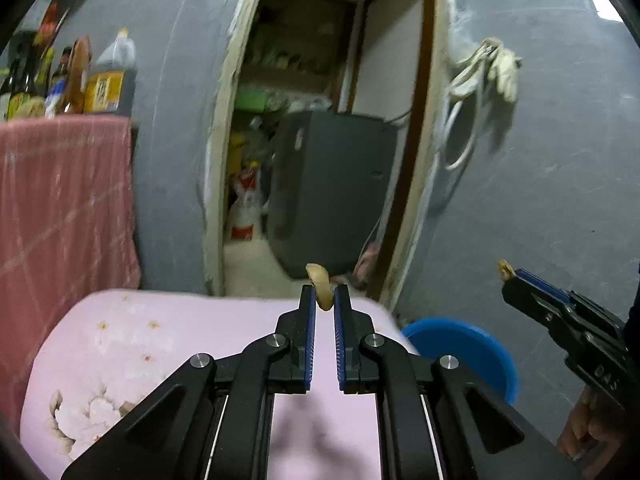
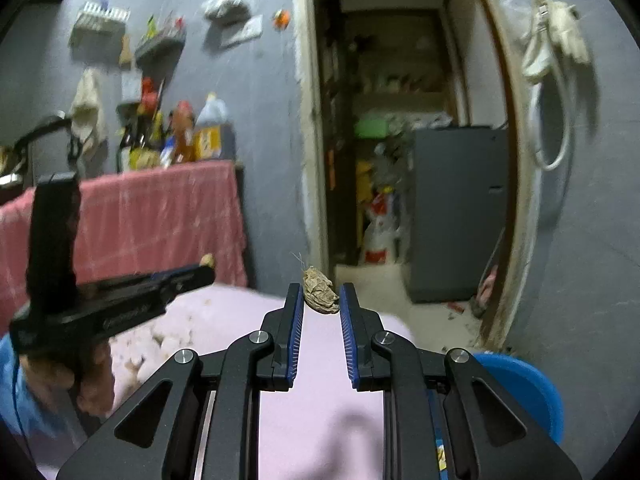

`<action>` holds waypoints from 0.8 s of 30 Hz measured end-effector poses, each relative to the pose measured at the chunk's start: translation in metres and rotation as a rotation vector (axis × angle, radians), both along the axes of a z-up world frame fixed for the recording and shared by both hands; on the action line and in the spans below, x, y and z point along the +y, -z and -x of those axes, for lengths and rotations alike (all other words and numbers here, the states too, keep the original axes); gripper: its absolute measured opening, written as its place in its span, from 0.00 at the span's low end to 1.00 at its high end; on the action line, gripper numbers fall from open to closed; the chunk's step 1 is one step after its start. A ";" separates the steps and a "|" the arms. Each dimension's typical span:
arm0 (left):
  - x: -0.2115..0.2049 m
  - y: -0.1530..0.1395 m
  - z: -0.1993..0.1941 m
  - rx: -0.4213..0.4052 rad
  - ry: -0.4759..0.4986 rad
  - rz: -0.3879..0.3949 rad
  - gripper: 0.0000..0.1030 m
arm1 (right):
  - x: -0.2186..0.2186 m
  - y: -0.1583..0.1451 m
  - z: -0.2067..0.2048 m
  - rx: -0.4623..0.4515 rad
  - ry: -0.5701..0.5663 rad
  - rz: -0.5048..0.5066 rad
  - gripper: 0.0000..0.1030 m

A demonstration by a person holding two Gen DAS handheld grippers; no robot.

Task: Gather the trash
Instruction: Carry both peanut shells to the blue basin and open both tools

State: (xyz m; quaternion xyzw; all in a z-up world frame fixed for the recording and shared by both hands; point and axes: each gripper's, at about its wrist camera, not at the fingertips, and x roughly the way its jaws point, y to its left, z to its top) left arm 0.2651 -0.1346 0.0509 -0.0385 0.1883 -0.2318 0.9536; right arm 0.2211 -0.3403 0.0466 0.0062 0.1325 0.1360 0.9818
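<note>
Left gripper (image 1: 324, 298) clamps a pale peel (image 1: 321, 286); right gripper (image 2: 320, 298) clamps a brown scrap (image 2: 320, 291). Keep both closed, level, until over blue bin (image 2: 524, 384)

The left gripper (image 1: 323, 296), black with blue pads, is pointing roughly level, its jaws pinching a pale scrap. The matching right gripper (image 2: 320, 294) is clamping something brown at its fingertips, beside it.

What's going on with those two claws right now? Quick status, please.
Left gripper shut on pale peel scrap. Right gripper shut on brown crumpled scrap. Both above pink cloth. Blue basin alongside, nothing blocking.
</note>
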 end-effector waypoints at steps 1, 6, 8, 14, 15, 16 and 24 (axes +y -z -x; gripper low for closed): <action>-0.004 -0.005 0.005 -0.024 0.007 0.002 0.06 | -0.004 -0.004 0.004 -0.016 0.015 -0.011 0.16; -0.031 -0.021 0.023 -0.102 0.042 -0.006 0.06 | -0.027 -0.014 0.021 -0.075 0.090 -0.058 0.16; -0.043 -0.024 0.029 -0.122 0.059 -0.015 0.07 | -0.037 -0.016 0.027 -0.093 0.122 -0.070 0.16; -0.078 -0.024 0.036 -0.143 0.119 -0.033 0.06 | -0.064 -0.012 0.037 -0.109 0.216 -0.098 0.16; -0.086 -0.023 0.035 -0.138 0.132 -0.034 0.06 | -0.069 -0.010 0.038 -0.103 0.227 -0.100 0.16; -0.092 -0.021 0.035 -0.134 0.142 -0.039 0.06 | -0.074 -0.007 0.039 -0.095 0.237 -0.102 0.16; -0.142 0.005 0.032 -0.080 0.202 -0.092 0.07 | -0.112 0.021 0.032 -0.008 0.308 -0.163 0.16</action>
